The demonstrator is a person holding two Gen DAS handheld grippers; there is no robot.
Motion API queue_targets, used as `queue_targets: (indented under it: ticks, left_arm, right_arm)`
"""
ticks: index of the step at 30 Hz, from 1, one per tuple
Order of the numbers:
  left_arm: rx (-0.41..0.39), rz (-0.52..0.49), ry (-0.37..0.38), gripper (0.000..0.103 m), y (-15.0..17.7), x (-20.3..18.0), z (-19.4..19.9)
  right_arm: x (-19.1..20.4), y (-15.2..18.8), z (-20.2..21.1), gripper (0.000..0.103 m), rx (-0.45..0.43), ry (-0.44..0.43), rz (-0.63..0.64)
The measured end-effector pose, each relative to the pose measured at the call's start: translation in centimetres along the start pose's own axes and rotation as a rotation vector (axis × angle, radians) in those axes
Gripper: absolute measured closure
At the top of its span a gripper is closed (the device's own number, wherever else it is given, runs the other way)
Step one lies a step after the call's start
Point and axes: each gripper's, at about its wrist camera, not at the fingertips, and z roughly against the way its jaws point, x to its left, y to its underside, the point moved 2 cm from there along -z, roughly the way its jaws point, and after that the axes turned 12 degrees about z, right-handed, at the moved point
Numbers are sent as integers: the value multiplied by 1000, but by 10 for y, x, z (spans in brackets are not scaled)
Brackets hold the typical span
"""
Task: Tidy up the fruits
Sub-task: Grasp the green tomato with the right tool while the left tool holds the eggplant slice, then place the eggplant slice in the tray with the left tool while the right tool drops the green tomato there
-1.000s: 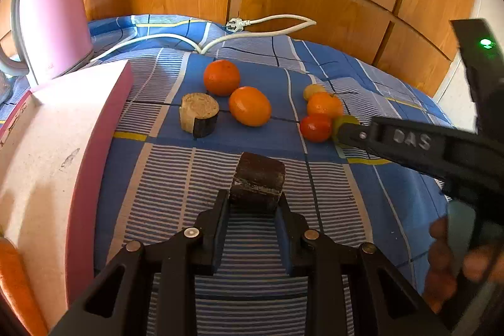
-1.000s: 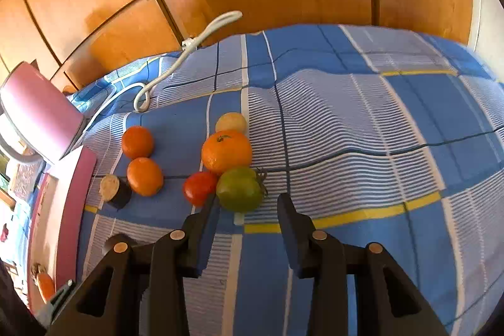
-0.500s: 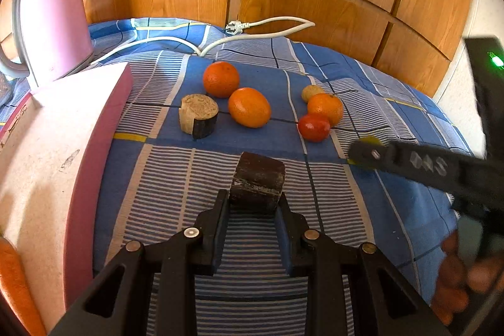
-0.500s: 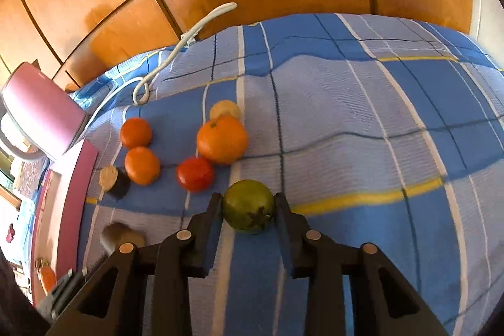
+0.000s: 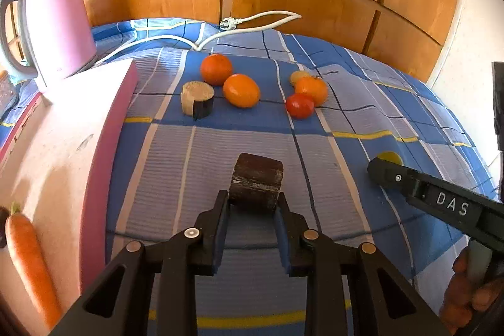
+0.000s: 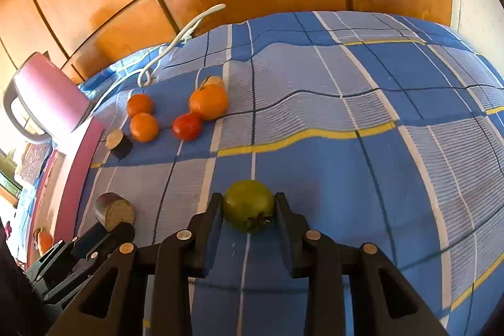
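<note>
right tool (image 6: 249,210) clamps green tomato (image 6: 248,205) between tips | left tool (image 5: 253,207) clamps dark eggplant chunk (image 5: 256,181)

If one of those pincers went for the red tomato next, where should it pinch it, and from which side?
Probably across its round middle. The red tomato touches the orange behind it to the right, so a finger would not fit there. Coming from the near side, with one finger on its open left flank and one on its near-right flank, looks easiest. It is smooth and round, so squeeze gently.
</note>
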Motion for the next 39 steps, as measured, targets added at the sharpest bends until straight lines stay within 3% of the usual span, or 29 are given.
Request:
queue_targets:
  ticks: [6,26,34,39]
  left_arm:
    - [10,-1,-3,76,8,3,14]
    - [-154,41,4,77,-5,28,88]
    - [-236,162,-49,77,-27,83,117]
    - [-244,260,-110,77,-36,131,121]
  right_arm:
    - [17,13,6,71,4,-33,32]
    - [66,14,27,71,-22,-143,78]
    - [110,-1,31,71,-23,-220,169]
    - [153,-11,29,71,-18,-289,257]
